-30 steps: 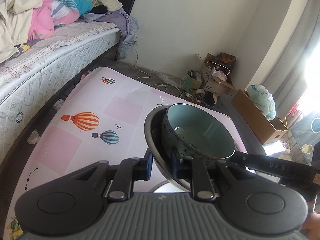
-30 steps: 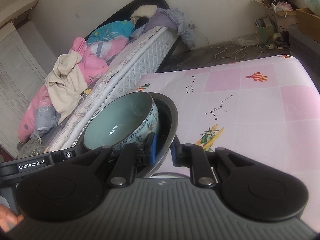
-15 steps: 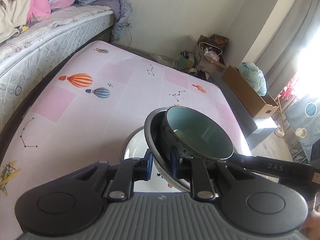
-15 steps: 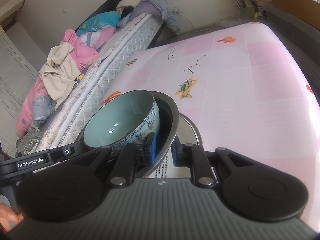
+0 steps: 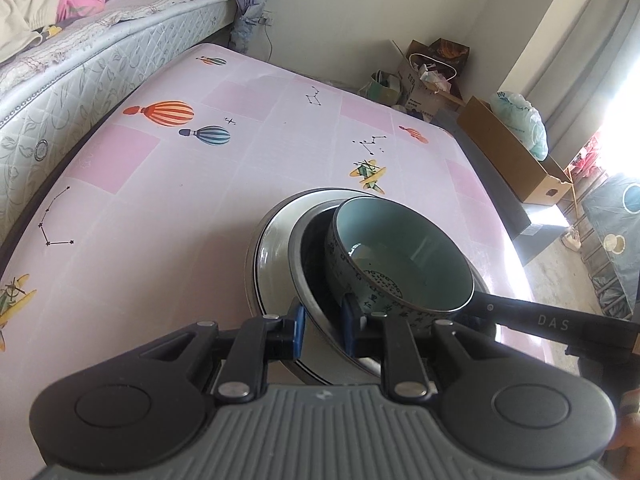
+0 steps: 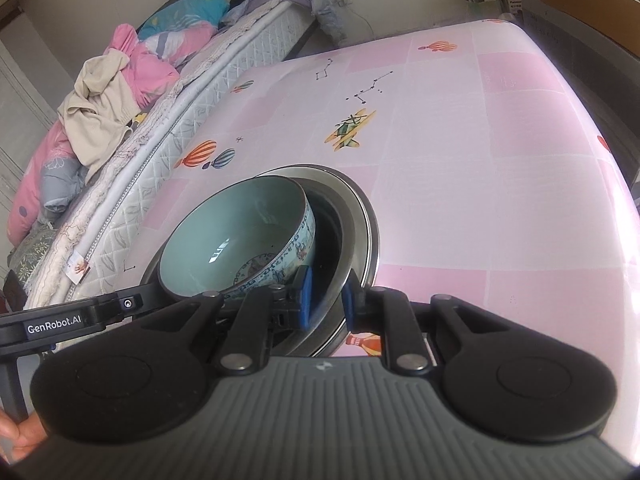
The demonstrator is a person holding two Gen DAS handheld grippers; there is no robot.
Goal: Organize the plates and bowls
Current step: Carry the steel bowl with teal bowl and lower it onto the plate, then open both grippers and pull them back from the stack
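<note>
**Two grippers pinch one steel bowl from opposite sides**

Both grippers clamp the rim of a steel bowl (image 5: 316, 292): the left gripper (image 5: 323, 324) at the bowl's near edge in its own view, the right gripper (image 6: 327, 298) at the opposite edge. A celadon ceramic bowl (image 6: 236, 236) sits inside, mouth up and tilted. Only the left wrist view shows the white plate (image 5: 272, 240) lying under the steel bowl on the pink table (image 5: 160, 208), within a wider metal rim; whether the bowl touches the plate cannot be told. From the right wrist that plate is hidden and only metal rims show. Each gripper's body covers the bowl's near side. A fingertip (image 6: 16, 436) peeks in at the right view's lower left corner.
</note>
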